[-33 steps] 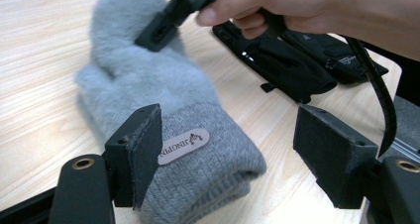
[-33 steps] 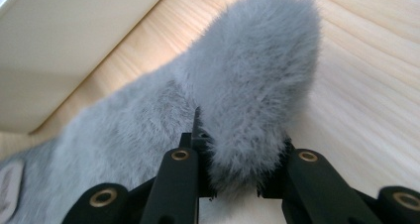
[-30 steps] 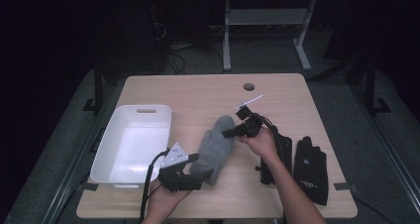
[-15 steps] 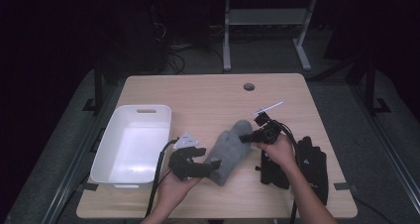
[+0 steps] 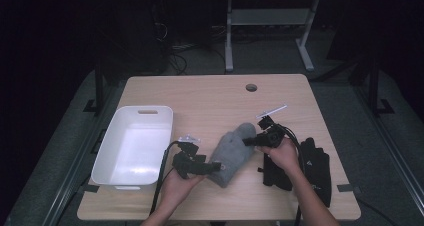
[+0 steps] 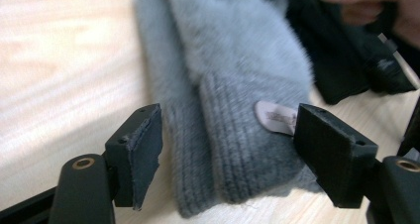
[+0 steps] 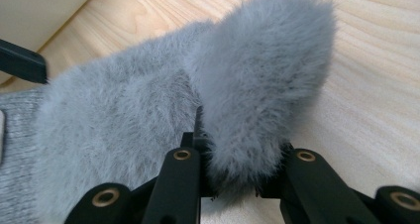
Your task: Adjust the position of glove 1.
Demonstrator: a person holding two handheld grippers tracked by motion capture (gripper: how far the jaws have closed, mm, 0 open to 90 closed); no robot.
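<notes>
A grey fuzzy mitten (image 5: 232, 151) lies flat on the wooden table (image 5: 210, 96), its ribbed cuff toward me. My left gripper (image 5: 212, 167) is at the cuff end. In the left gripper view its jaws (image 6: 228, 154) stand wide apart on either side of the cuff (image 6: 237, 149); the left pad is clear of the knit and the right one sits by a small label (image 6: 275, 117). My right gripper (image 5: 248, 142) is at the far end of the mitten. There it (image 7: 237, 169) is shut on a fluffy lobe (image 7: 262, 85) of the mitten.
A white tub (image 5: 147, 111) stands at the left of the table. Two black gloves (image 5: 315, 166) lie at the right, under and beside the right hand. A round cable hole (image 5: 251, 87) sits near the far edge. The table's far half is bare wood.
Both hands have carried the mitten to the right and lowered it; it was held up off the table between the grippers and now lies flat on the wood.
</notes>
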